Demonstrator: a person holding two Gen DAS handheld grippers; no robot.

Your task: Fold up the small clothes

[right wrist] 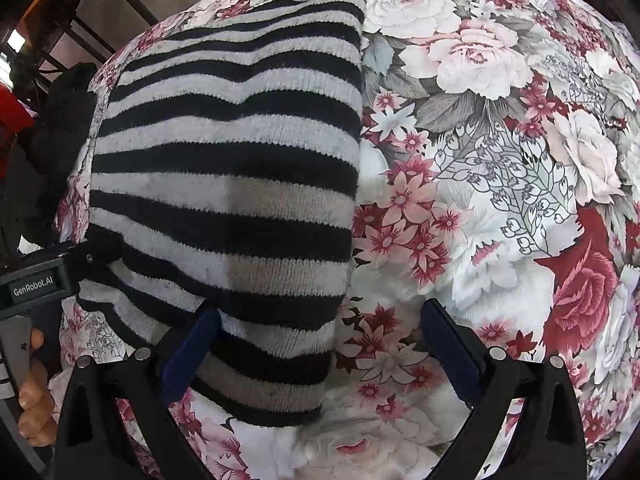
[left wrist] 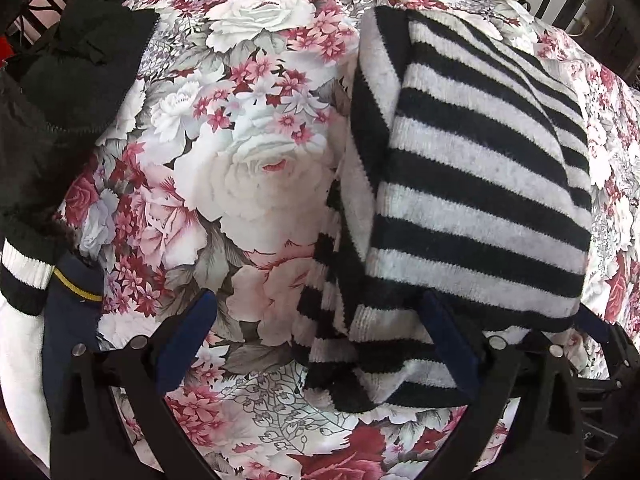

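A folded black-and-white striped knit garment (left wrist: 476,184) is lying on the pink-and-red floral tablecloth (left wrist: 240,184), one ribbed edge trailing loose. Left gripper (left wrist: 320,344) and right gripper (right wrist: 320,344) are both hovering wide open, gripping nothing.

To my left, open floral cloth (left wrist: 248,184) lies clear between the striped sweater (left wrist: 472,184) and the dark clothes (left wrist: 68,92) heaped at the far left edge. To my right, the cloth is bare past the sweater's straight edge. My left gripper (left wrist: 320,344) straddles the sweater's loose corner; my right gripper (right wrist: 320,344) straddles its near edge, jaws wide. Chair frames (right wrist: 100,28) hem the far side.
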